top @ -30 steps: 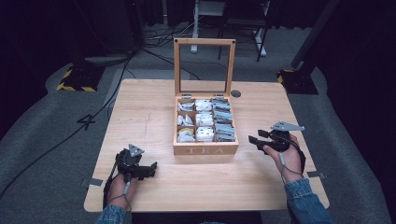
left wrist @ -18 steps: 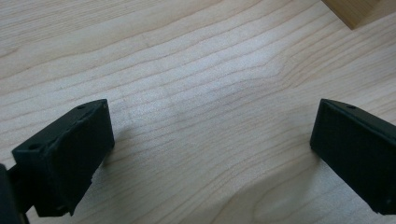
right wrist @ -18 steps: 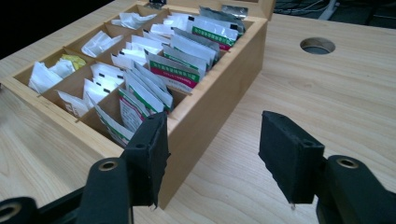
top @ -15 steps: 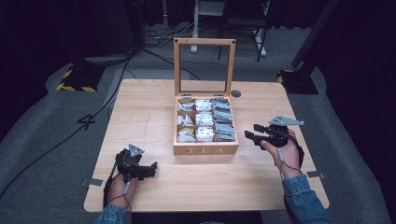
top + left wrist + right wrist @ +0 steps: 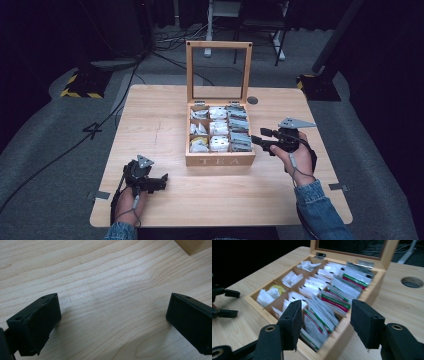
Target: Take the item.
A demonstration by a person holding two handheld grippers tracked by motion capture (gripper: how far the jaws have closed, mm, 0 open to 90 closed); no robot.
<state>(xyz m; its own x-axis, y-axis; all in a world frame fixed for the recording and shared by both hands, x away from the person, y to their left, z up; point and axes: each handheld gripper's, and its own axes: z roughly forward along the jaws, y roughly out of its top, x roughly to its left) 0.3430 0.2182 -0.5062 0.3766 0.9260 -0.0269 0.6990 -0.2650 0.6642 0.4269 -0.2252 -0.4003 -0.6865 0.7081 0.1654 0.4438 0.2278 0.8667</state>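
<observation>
The wooden tea box (image 5: 220,159) stood open mid-table (image 5: 150,125), lid upright, its compartments full of tea packets (image 5: 329,297). The right gripper (image 5: 261,137) hung just beside the box's right wall, jaws apart and empty. The left gripper (image 5: 159,181) rested near the front-left, jaws wide over bare wood.

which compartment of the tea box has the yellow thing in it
The front compartment of the left-hand column in the tea box: a yellow packet lies among white ones there. The other compartments show white sachets or green-and-red striped ones.
</observation>
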